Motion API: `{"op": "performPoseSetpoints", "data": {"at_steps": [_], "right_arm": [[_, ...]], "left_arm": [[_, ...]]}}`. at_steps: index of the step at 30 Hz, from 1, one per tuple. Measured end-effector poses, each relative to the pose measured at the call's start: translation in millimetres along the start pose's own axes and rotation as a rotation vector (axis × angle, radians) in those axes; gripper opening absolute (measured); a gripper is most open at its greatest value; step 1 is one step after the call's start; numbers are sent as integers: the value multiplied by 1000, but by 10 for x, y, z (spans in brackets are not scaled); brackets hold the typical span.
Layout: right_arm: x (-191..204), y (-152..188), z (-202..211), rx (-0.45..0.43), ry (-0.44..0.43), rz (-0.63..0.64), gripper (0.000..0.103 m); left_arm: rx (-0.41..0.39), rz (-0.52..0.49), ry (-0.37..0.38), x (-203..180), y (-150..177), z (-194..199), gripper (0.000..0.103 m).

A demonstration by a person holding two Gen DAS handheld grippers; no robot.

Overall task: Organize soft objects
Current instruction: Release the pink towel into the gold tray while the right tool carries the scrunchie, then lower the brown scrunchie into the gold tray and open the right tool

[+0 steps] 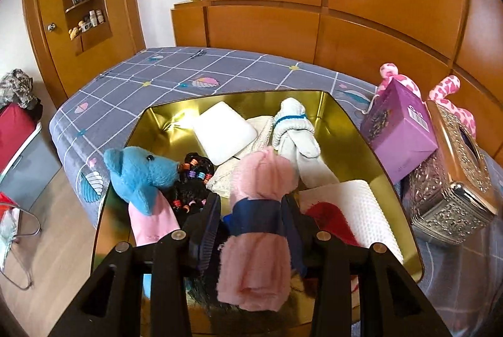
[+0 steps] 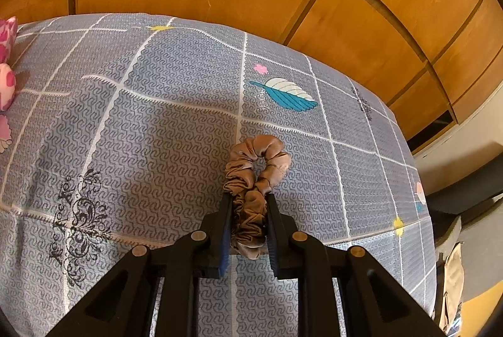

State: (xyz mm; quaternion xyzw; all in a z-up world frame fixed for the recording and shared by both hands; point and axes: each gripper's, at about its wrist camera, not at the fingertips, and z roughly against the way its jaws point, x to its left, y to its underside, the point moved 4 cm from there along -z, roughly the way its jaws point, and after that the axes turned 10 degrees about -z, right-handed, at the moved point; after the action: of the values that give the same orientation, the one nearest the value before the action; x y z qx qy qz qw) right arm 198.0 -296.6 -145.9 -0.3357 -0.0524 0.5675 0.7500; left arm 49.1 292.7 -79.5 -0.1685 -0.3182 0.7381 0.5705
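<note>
Left tool [image 1: 251, 205]: jaws partly apart, pink roll with a navy band [image 1: 256, 230] between the pads; pad contact cannot be told. Roll positioned over the gold tin [image 1: 352, 129] on the bed [image 1: 132, 85]. Inside the tin, left to right: blue plush animal [image 1: 141, 173], black beaded item [image 1: 191, 179], white pad [image 1: 224, 132], white sock bundle [image 1: 297, 135]. Beside the tin, right: purple box [image 1: 397, 132], silver tissue box [image 1: 452, 192]. Right tool [image 2: 248, 211]: nearly closed, clamped on brown satin scrunchie [image 2: 254, 176] above the bedsheet [image 2: 157, 116].

Pink roll [image 1: 254, 230], gold tin [image 1: 345, 129], tan scrunchie [image 2: 254, 176]
</note>
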Motion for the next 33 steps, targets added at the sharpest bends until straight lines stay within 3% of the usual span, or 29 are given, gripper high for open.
{"op": "performPoseSetpoints", "data": {"at_steps": [8, 11, 15, 20, 27, 33], "right_arm": [[40, -1, 23, 2, 17, 9, 15], [66, -21, 72, 21, 16, 7, 14], [147, -65, 264, 54, -115, -64, 14], [475, -123, 770, -15, -270, -48, 14], [1242, -419, 1640, -136, -529, 35, 14], [1924, -595, 2183, -193, -679, 108, 14]], "left_arm": [[-26, 5, 10, -1, -14, 96, 62], [-41, 4, 21, -15, -25, 163, 65], [-56, 5, 38, -23, -29, 229, 70], [-68, 10, 55, -14, -9, 292, 75], [-75, 32, 64, 59, 19, 354, 79], [-84, 44, 69, 131, 23, 423, 84]]}}
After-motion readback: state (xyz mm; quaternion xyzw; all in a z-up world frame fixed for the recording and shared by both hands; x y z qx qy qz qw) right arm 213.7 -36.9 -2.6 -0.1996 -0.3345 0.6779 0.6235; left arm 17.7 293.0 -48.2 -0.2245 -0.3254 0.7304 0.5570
